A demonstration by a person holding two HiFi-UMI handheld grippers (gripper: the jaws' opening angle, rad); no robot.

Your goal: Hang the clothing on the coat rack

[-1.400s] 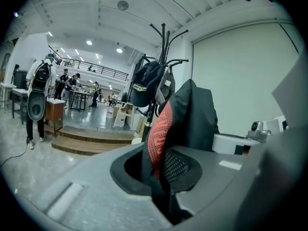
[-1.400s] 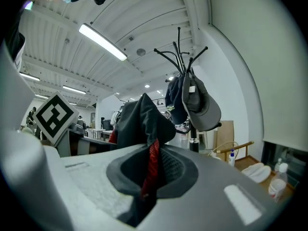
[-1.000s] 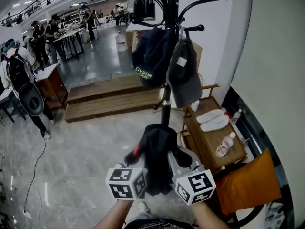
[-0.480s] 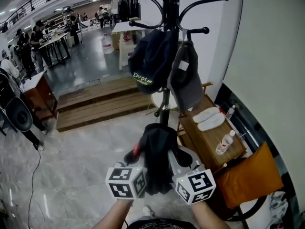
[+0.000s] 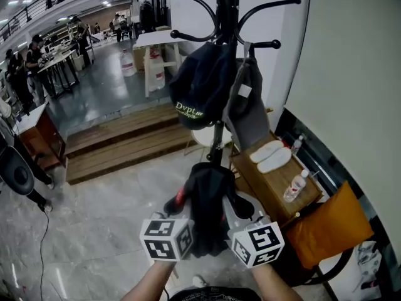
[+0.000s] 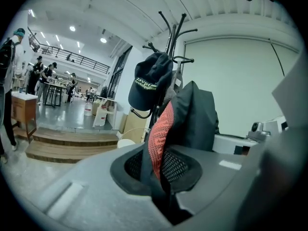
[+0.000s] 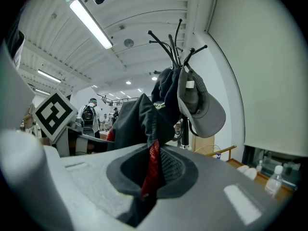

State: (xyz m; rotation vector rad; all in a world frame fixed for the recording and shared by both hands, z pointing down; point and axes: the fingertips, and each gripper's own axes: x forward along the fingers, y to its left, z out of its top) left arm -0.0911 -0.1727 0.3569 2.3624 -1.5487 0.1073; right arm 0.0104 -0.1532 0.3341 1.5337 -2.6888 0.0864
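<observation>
Head view: the left gripper [image 5: 180, 200] and right gripper [image 5: 241, 207] were both clamped on a black garment [image 5: 207, 196] with red trim, held low in front of the coat rack [image 5: 224, 5]. On the rack hung a dark cap [image 5: 199, 80] — yellow-green lettering read "Dvpt", lower line illegible — touching a grey cap [image 5: 249, 108], its white label unreadable.

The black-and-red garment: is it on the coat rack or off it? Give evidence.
Off it. The garment hangs bunched, clamped by the left gripper and right gripper, below the coat rack.
</observation>
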